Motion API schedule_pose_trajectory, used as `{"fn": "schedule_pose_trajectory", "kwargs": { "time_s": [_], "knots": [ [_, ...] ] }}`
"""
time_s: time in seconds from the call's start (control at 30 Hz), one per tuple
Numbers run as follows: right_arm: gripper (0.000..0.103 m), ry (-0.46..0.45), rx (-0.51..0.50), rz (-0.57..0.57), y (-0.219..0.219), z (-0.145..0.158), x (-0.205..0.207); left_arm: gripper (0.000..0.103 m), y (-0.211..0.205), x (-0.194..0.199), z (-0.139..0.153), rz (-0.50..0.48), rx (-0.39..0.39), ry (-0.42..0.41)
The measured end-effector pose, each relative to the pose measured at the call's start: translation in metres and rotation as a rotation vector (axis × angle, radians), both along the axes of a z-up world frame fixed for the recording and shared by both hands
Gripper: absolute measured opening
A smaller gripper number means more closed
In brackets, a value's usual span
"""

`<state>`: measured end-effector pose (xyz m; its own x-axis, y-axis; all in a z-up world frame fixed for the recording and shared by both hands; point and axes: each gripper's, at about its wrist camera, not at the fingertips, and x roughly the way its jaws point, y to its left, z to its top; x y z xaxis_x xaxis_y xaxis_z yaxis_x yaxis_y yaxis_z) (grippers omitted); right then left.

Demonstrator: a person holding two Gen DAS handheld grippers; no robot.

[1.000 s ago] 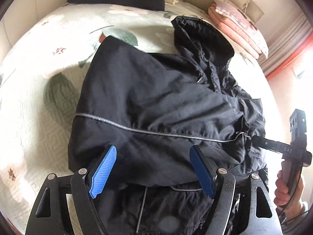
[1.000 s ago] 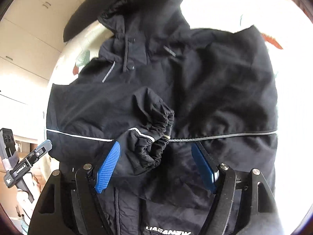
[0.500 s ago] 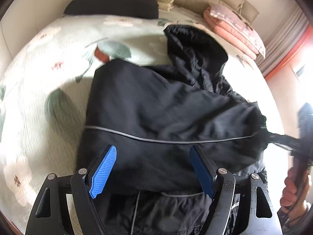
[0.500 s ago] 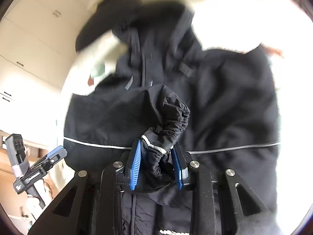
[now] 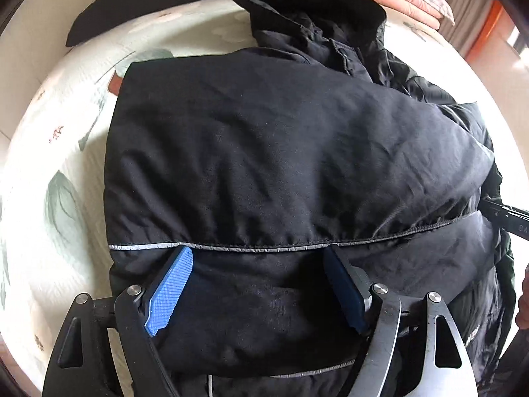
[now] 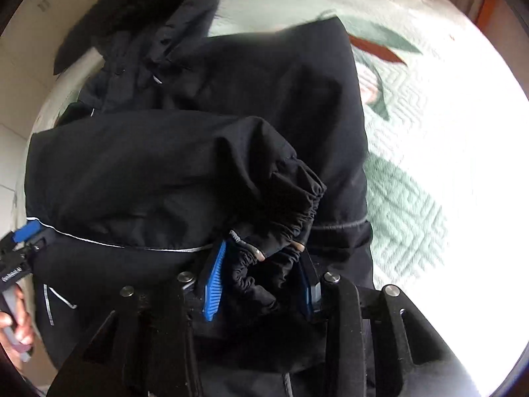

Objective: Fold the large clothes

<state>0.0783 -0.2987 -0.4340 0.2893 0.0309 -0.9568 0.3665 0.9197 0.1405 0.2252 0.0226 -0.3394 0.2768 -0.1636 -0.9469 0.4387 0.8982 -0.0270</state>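
One sleeve cuff (image 6: 281,205) was pinched in the right tongs (image 6: 261,281), whose jaws had just been closing on it. The sleeve ran leftward from there across the black jacket (image 5: 281,152), which lay on the bed (image 5: 49,152). The left tongs (image 5: 258,284) stood spread over the folded lower body, gripping nothing; the hood (image 5: 307,10) lay beyond.

black hand-held gripper (image 5: 254,284), blue pads (image 5: 170,292)
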Motion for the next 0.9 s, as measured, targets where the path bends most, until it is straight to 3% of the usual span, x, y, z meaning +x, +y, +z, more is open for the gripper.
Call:
{"fn": "schedule_pose_trajectory", "kwargs": {
  "time_s": [0.07, 0.13, 0.23, 0.33, 0.4, 0.5, 0.6, 0.63, 0.67, 0.77, 0.9],
  "knots": [
    [0.039, 0.022, 0.004, 0.017, -0.001, 0.011, 0.0, 0.077, 0.005, 0.002, 0.01, 0.015, -0.02, 0.011],
    [0.048, 0.014, 0.009, 0.021, -0.003, 0.034, -0.005, 0.076, 0.012, 0.001, 0.034, 0.024, -0.065, -0.003],
    [0.063, -0.1, -0.086, 0.065, 0.006, 0.09, -0.007, 0.076, 0.012, 0.004, 0.077, 0.015, -0.15, -0.074],
    [0.064, -0.171, -0.084, 0.156, 0.029, 0.114, 0.016, 0.076, -0.004, 0.023, 0.083, 0.014, -0.163, -0.075],
    [0.064, -0.168, -0.07, 0.227, 0.05, 0.105, 0.043, 0.076, -0.018, 0.037, 0.067, 0.022, -0.14, -0.043],
    [0.059, -0.076, -0.092, 0.312, 0.08, 0.06, 0.076, 0.076, -0.028, 0.059, 0.023, 0.065, -0.097, 0.071],
    [0.053, 0.058, -0.051, 0.291, 0.085, -0.003, 0.093, 0.076, -0.031, 0.062, -0.008, 0.06, -0.07, 0.074],
    [0.053, 0.024, -0.032, 0.278, 0.083, -0.012, 0.091, 0.077, -0.03, 0.062, -0.015, 0.059, -0.068, 0.085],
    [0.053, -0.003, -0.035, 0.274, 0.083, -0.012, 0.09, 0.077, -0.031, 0.064, -0.021, 0.055, -0.067, 0.083],
    [0.053, 0.028, -0.047, 0.283, 0.086, 0.0, 0.098, 0.077, -0.037, 0.064, -0.01, 0.034, -0.035, 0.081],
    [0.053, -0.044, 0.024, 0.279, 0.069, 0.054, 0.082, 0.075, -0.019, 0.043, 0.036, 0.001, -0.173, 0.076]
  ]
}}
